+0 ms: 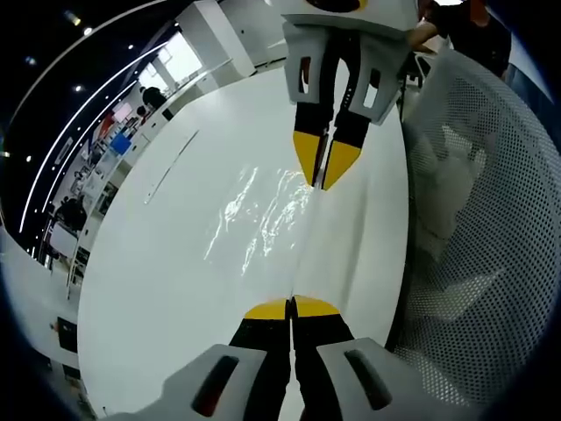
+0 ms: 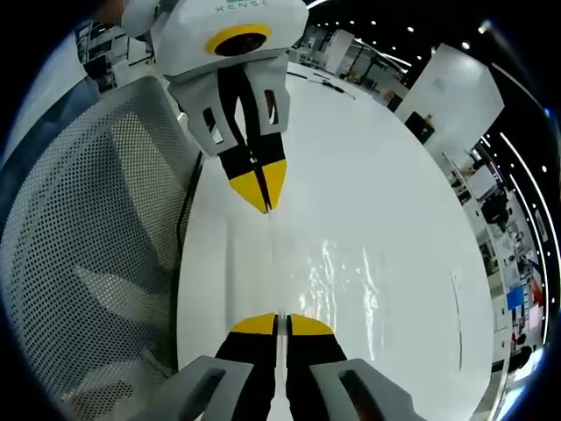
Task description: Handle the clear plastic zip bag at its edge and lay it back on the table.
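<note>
The left gripper (image 1: 291, 308) is closed on one edge of the clear plastic zip bag (image 1: 263, 215). The bag stretches forward from its tips to the right gripper (image 1: 325, 165), which is pinched on the opposite edge. Under the bag is the white table (image 1: 149, 263). A mesh chair (image 1: 478, 219) stands just beside them.

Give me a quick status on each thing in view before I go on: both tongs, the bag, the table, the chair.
Left tongs: shut on the zip bag's edge.
Right tongs: shut on the same edge, facing the left tongs.
Clear zip bag: stretched between the two tongs, wrinkled and glinting over the table; whether it touches the table is unclear.
White table: bare around the bag.
Mesh chair: unoccupied, beside the table edge.
</note>
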A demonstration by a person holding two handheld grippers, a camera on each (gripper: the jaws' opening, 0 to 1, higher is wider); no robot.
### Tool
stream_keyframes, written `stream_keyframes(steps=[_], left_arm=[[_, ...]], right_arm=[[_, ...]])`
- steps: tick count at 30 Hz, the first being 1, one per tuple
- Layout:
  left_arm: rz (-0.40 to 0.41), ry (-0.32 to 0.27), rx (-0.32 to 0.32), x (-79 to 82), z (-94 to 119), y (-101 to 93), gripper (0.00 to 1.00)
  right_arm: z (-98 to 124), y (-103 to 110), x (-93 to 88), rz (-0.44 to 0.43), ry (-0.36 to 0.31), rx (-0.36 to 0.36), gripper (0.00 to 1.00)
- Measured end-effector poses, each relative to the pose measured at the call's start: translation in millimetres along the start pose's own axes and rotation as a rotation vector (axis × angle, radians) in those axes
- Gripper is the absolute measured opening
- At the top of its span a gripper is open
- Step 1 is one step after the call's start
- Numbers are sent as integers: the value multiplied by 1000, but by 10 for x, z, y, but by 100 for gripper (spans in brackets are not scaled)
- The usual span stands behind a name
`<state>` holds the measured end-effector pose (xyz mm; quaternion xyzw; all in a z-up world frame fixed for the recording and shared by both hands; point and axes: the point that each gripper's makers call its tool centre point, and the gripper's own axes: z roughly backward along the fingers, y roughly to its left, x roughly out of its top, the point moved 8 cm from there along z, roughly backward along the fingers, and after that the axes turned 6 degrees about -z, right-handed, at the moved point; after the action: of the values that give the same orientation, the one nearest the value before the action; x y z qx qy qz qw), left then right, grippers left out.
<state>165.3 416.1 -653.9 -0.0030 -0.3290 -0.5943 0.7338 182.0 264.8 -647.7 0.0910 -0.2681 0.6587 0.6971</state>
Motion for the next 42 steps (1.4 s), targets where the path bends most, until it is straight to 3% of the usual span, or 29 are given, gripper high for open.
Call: stream_keyframes(steps=[42], left_arm=[[22, 4, 3, -53, 32, 63, 0]], right_arm=[[-19, -98, -177, -42, 28, -18, 0]])
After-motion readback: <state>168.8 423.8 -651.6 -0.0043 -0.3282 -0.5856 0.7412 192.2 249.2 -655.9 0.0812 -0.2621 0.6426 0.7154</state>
